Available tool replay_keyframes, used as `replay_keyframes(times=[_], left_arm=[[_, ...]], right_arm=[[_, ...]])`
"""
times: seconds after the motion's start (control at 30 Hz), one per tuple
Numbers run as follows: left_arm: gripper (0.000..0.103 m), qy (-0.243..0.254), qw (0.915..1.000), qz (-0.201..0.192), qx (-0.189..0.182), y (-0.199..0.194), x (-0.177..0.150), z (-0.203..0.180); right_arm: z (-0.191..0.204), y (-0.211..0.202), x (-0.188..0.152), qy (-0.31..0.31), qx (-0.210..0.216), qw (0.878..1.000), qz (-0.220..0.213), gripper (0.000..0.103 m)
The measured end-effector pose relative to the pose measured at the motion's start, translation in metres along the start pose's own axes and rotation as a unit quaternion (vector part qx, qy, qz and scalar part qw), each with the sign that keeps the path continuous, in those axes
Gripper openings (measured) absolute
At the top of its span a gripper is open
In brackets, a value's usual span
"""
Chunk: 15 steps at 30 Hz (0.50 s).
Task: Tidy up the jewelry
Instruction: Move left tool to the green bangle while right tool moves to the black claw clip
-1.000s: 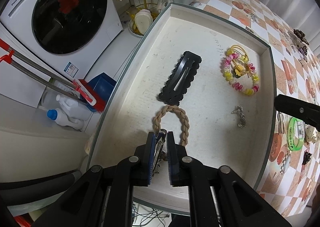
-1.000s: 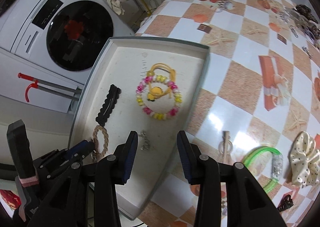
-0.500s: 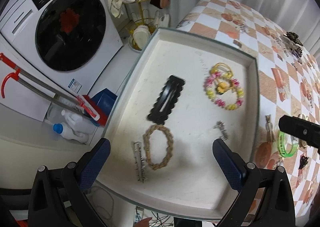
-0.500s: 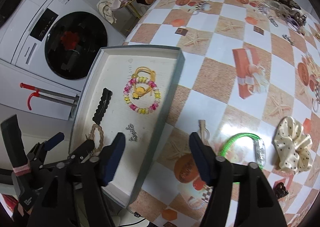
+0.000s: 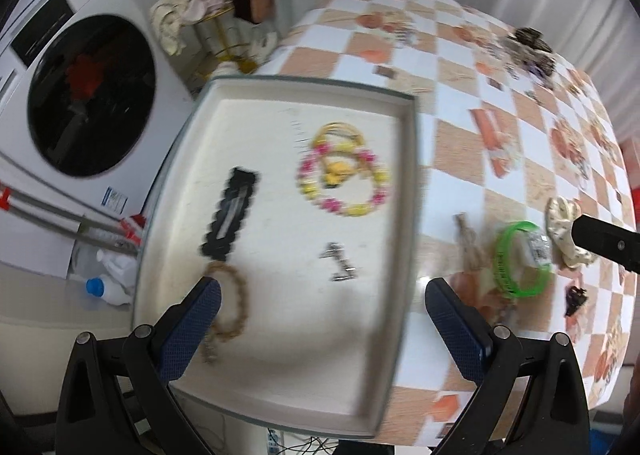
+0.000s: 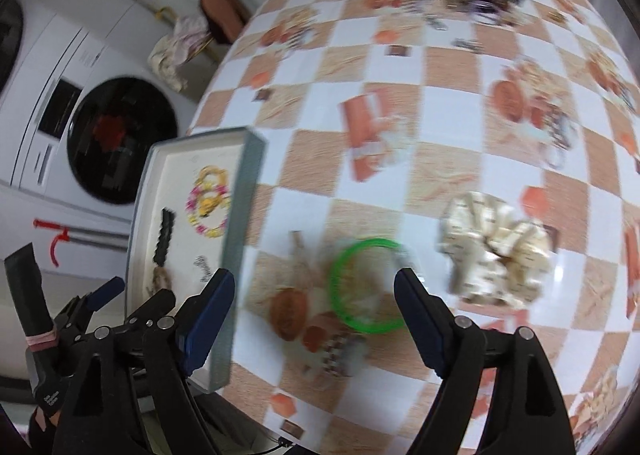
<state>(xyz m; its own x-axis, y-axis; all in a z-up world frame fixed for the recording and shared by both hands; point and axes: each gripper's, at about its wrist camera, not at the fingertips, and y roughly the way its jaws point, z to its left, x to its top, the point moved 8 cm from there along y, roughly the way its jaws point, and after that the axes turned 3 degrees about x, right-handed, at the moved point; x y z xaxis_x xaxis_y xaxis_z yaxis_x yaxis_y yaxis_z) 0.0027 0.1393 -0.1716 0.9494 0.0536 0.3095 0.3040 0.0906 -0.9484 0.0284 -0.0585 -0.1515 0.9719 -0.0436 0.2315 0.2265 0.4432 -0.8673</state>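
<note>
Left wrist view first: the left gripper (image 5: 318,315) is spread wide with nothing between its blue pads, hanging over the near part of the white tray (image 5: 412,191). Its jaws have just been opening. The braided tan ring (image 5: 230,305) sits right by the left pad, partly tucked behind it. Just past that lies the black hair clip (image 5: 232,213), long axis running away from the gripper and leaning a bit right. The small silver piece (image 5: 340,261) is roughly in the middle between the fingers, further out; too blurry to say what it is. The pink and yellow bead bracelet (image 5: 344,183) lies flat beyond it, towards the tray's right wall.

Right wrist view: the right gripper (image 6: 314,297) is also spread and empty, jaws having just been opening further. The green bangle (image 6: 366,285) lies flat on the checkered tablecloth (image 6: 452,103), between the two fingers and nearer the right one. The cream scrunchie (image 6: 494,247) is off to the right of it. The tray sits left of the left finger.
</note>
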Motion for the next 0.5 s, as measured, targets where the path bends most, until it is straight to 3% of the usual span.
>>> replay_keyframes(times=[0.23, 0.5], left_arm=[[0.103, 0.047, 0.9988, -0.005, -0.016, -0.005, 0.007, -0.053], [0.103, 0.092, 0.9951, -0.001, -0.037, -0.001, 0.010, -0.101]], right_arm=[[-0.057, -0.025, -0.004, 0.041, -0.034, 0.998, -0.023, 0.085], [-0.114, -0.033, -0.028, 0.083, -0.070, 0.994, 0.013, 0.085]])
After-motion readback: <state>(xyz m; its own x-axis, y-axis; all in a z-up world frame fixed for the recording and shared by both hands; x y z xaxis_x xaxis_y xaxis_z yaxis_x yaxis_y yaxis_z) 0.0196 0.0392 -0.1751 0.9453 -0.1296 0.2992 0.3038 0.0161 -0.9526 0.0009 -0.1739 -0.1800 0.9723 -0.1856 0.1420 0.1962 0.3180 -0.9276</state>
